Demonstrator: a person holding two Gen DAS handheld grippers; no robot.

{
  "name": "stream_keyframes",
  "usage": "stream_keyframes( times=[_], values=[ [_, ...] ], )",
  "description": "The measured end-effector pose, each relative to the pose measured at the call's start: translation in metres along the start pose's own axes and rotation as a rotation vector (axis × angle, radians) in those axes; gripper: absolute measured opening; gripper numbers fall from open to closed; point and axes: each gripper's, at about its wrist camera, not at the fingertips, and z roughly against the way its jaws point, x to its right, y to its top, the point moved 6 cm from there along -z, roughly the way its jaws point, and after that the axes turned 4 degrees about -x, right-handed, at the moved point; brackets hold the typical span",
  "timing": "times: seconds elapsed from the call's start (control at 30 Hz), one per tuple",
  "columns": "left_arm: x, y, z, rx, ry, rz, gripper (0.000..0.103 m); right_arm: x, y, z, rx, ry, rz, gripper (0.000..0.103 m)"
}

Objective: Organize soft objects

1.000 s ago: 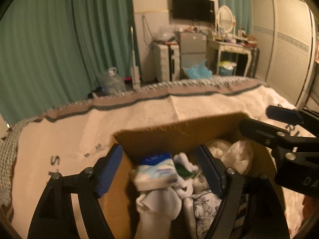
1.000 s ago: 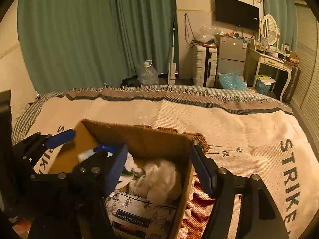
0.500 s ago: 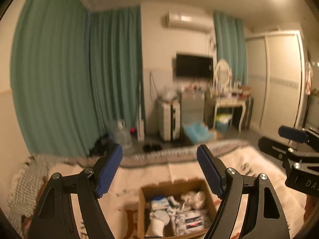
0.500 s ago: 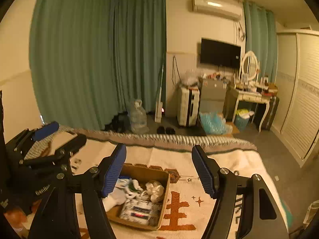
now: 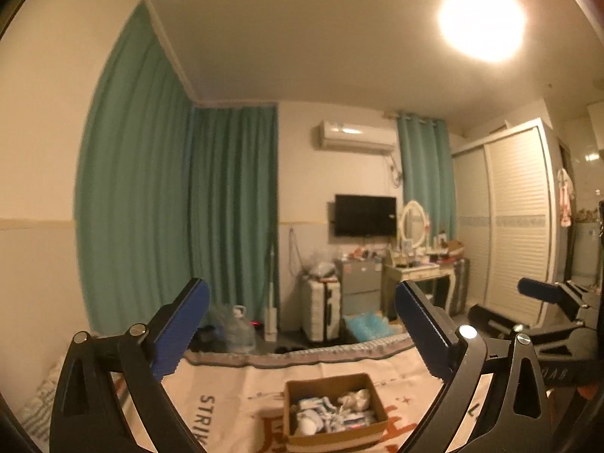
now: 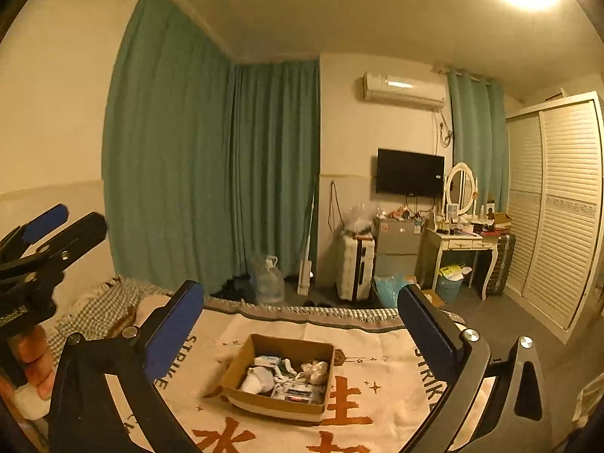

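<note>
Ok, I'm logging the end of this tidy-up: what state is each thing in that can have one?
Box: open-topped, on the blanket, holding soft items.
Left gripper: jaws opening, nothing between them.
Right gripper: jaws opening, nothing between them.
Curtains: drawn shut.
TV: screen dark.
Wardrobe: doors closed.
Ceiling light: on.

walls: plain cream, with a pale band [image 6: 45,188] at about half height
curtains: teal curtains [image 6: 211,173] wrapping the corner, another panel [image 6: 476,139] by the AC unit [image 6: 403,91]
light: one bright ceiling lamp [image 5: 481,22], everything's kinda orange
wall stuff: black TV [image 6: 410,172]
furniture: white dressing table [image 6: 462,243] with oval mirror [image 6: 461,188], louvred wardrobe [image 6: 558,204], white suitcase [image 6: 355,266], small grey fridge [image 6: 396,243]
floor: dark grey floor [image 6: 528,324]
</note>
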Motion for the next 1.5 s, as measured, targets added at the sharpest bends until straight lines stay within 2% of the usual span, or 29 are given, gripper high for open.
stream_keyframes(
  times=[0.17, 0.27, 0.37, 0.5, 0.63, 0.77, 1.0, 1.5],
  values=[
    [0.001, -0.038, 0.010, -0.012, 0.000, -0.010, 0.100, 0.003, -0.030, 0.016, 0.035, 0.023, -0.033, 0.103],
    [0.002, -0.076, -0.008, -0.106, 0.013, -0.033, 0.100, 0.002, -0.056, 0.008, 0.032, 0.014, -0.030, 0.103],
    [0.001, -0.113, -0.026, -0.170, 0.039, -0.019, 0.100, -0.001, -0.085, -0.011, 0.034, -0.034, 0.010, 0.103],
    [0.005, -0.161, -0.049, -0.236, 0.046, -0.013, 0.100, 0.005, -0.126, -0.048, -0.032, -0.029, -0.024, 0.103],
    [0.009, -0.192, -0.059, -0.293, 0.007, -0.005, 0.100, 0.005, -0.168, -0.076, -0.106, -0.008, -0.052, 0.103],
    [0.004, -0.200, -0.060, -0.315, 0.027, 0.001, 0.100, 0.005, -0.189, -0.090, -0.143, -0.019, -0.057, 0.103],
    [-0.004, -0.213, -0.060, -0.315, 0.066, 0.022, 0.100, 0.008, -0.206, -0.100, -0.182, -0.031, -0.070, 0.103],
    [-0.007, -0.222, -0.062, -0.328, 0.089, 0.036, 0.100, -0.001, -0.213, -0.104, -0.201, -0.040, -0.054, 0.103]
  ],
)
